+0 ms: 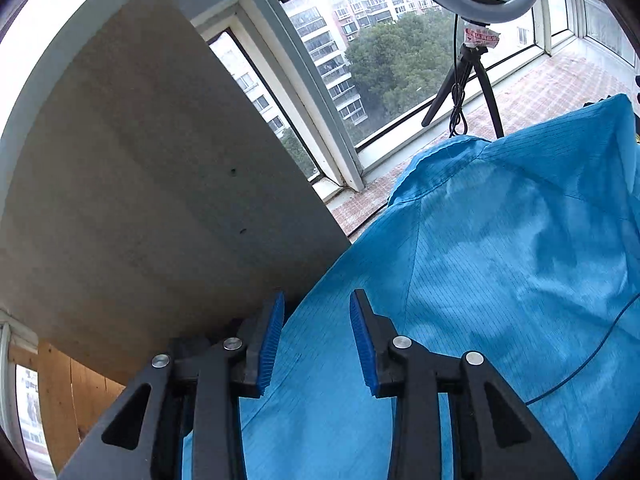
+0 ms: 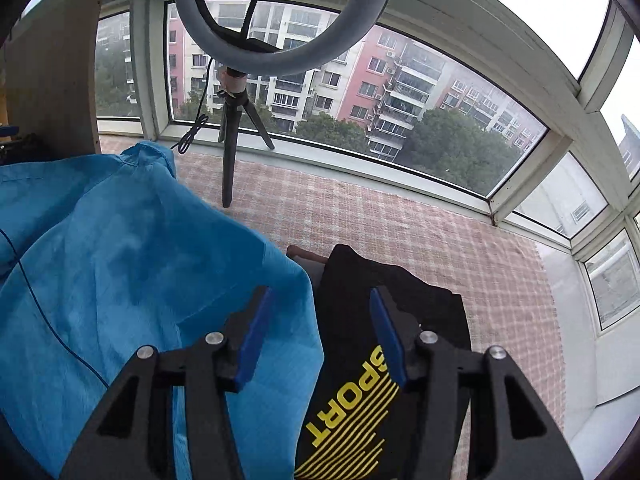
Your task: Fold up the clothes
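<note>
The left gripper [image 1: 316, 336] hangs with its jaws apart and nothing between the blue pads; the right gripper [image 2: 316, 336] is likewise spread wide and grips nothing. Both hover over cloth rather than biting it.

The likeliest trouble, as I judge it, is a poor first pinch. The blue garment [image 1: 480, 280] lies rumpled and humped, so a closing jaw may catch only the top layer, or a loose ridge instead of a hem, and the fold would come out crooked. On the right, the jaws straddle the boundary between the blue garment [image 2: 132, 280] and the black shirt [image 2: 360, 380] with its yellow "SPORT" print; closing there could seize both pieces and drag the black one along. A thin blue cord [image 2: 52, 320] also trails over the blue fabric and might snag.

The blue garment spreads under and beyond the left gripper, running far and to the right toward its collar edge [image 1: 444, 152]. From the right gripper it lies to the left, the black shirt just beside it on the right, on the checked cloth [image 2: 400, 216]. The ring light stand [image 2: 232, 152] rises at the far side, near the window [image 2: 400, 100].
</note>
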`<move>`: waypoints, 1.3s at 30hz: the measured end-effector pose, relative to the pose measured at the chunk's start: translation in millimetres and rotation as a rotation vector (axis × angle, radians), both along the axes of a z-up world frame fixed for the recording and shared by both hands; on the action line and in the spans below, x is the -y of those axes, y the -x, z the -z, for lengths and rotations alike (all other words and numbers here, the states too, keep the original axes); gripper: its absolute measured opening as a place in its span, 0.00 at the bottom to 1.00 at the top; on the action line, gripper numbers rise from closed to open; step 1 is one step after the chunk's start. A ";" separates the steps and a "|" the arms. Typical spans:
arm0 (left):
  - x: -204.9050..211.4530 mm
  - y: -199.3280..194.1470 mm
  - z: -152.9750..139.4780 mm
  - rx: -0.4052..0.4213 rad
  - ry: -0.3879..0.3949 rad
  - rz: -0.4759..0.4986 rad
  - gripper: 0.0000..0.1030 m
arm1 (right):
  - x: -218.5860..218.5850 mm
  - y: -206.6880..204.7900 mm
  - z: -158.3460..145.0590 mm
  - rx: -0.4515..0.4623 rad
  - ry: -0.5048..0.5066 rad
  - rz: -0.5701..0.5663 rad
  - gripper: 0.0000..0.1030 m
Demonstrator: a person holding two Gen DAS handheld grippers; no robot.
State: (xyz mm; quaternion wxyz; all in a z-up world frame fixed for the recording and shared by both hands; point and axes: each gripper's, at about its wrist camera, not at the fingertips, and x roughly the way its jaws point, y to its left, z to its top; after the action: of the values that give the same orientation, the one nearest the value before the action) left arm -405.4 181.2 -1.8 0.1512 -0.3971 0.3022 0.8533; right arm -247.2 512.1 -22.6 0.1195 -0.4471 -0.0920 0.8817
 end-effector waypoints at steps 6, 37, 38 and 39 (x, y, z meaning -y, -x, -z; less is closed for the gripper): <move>55.4 -78.7 -17.0 0.047 -0.067 -0.126 0.35 | -12.1 -76.6 19.7 0.026 0.110 0.006 0.71; -53.0 -373.4 89.3 0.441 -0.261 -0.038 0.36 | 2.1 -230.6 194.5 0.249 0.450 -0.234 0.22; -52.7 -373.3 93.2 0.451 -0.260 -0.050 0.36 | 4.6 -230.2 194.9 0.267 0.454 -0.249 0.02; -52.9 -373.7 96.5 0.461 -0.261 -0.057 0.36 | 3.9 -231.0 194.6 0.278 0.481 -0.252 0.01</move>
State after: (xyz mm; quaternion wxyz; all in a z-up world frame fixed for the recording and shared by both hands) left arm -31.7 234.1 -98.3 0.2420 -0.5664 0.1359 0.7759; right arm -16.2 508.2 -217.2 -0.1137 -0.5641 0.0491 0.8163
